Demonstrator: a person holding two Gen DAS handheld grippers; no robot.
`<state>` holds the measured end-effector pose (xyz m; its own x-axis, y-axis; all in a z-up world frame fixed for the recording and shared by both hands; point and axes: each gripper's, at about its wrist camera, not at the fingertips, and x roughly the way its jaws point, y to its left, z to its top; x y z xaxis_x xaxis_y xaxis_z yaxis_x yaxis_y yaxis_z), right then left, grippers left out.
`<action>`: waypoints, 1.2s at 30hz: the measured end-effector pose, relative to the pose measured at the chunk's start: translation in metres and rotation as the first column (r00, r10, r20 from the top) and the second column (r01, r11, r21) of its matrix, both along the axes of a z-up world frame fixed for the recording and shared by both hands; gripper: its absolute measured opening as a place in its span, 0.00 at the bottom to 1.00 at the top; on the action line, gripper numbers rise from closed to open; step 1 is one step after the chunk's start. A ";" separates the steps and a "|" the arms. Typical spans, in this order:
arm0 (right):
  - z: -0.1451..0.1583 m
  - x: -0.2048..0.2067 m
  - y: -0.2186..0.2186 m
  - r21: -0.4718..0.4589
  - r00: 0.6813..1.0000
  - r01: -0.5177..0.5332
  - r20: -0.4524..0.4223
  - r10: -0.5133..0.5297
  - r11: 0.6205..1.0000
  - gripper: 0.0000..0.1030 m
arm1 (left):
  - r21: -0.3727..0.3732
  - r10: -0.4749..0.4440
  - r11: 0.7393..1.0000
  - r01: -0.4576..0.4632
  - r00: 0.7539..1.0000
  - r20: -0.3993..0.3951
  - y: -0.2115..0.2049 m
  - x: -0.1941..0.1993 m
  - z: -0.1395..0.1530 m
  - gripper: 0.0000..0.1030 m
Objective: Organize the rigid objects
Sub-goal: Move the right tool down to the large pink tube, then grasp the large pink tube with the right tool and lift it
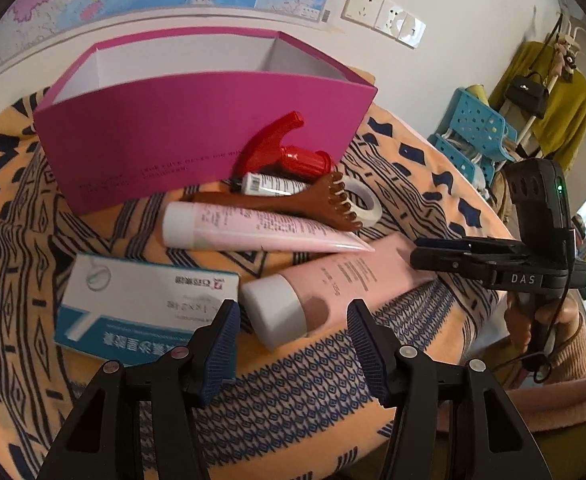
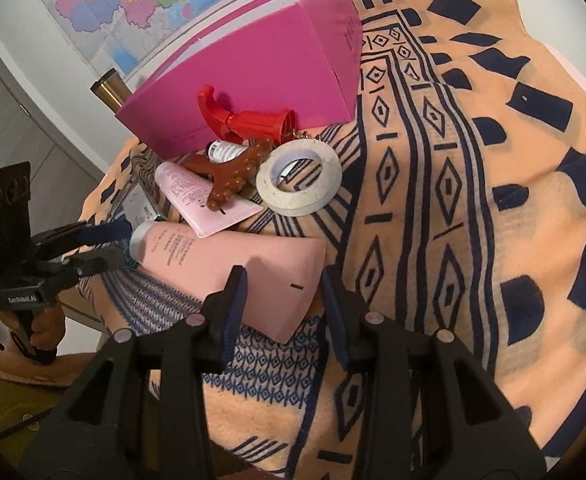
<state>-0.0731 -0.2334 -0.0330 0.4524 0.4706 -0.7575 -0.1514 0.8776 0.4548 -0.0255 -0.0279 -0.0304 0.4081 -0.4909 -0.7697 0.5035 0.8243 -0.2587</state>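
A large pink tube with a grey-white cap lies on the patterned blanket. My left gripper stands open just short of its cap, one pad on each side. My right gripper is open over the tube's flat tail, and in the left wrist view the right gripper reaches that tail from the right. Behind lie a slimmer pink tube, a brown wooden massager, a tape roll, a small white tube and a red spray head. An open-topped magenta box stands behind them.
A blue-and-white carton lies left of the tube's cap. A metal flask stands behind the box. The orange patterned blanket spreads wide to the right. A blue plastic rack and hanging clothes stand by the wall at right.
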 end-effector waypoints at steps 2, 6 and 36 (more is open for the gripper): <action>0.000 -0.002 -0.001 0.015 1.000 0.008 0.002 -0.008 1.000 0.41 | -0.012 0.002 1.000 -0.002 1.000 -0.015 0.001 0.001 -0.002 0.54; -0.001 -0.004 0.001 0.030 1.000 0.005 0.005 -0.005 1.000 0.42 | -0.026 0.004 1.000 -0.005 1.000 -0.027 -0.002 0.001 -0.005 0.52; 0.070 -0.001 0.017 -0.023 0.973 -0.065 0.221 0.069 0.998 0.42 | -0.126 0.072 0.991 -0.054 0.987 0.146 0.021 -0.009 0.066 0.53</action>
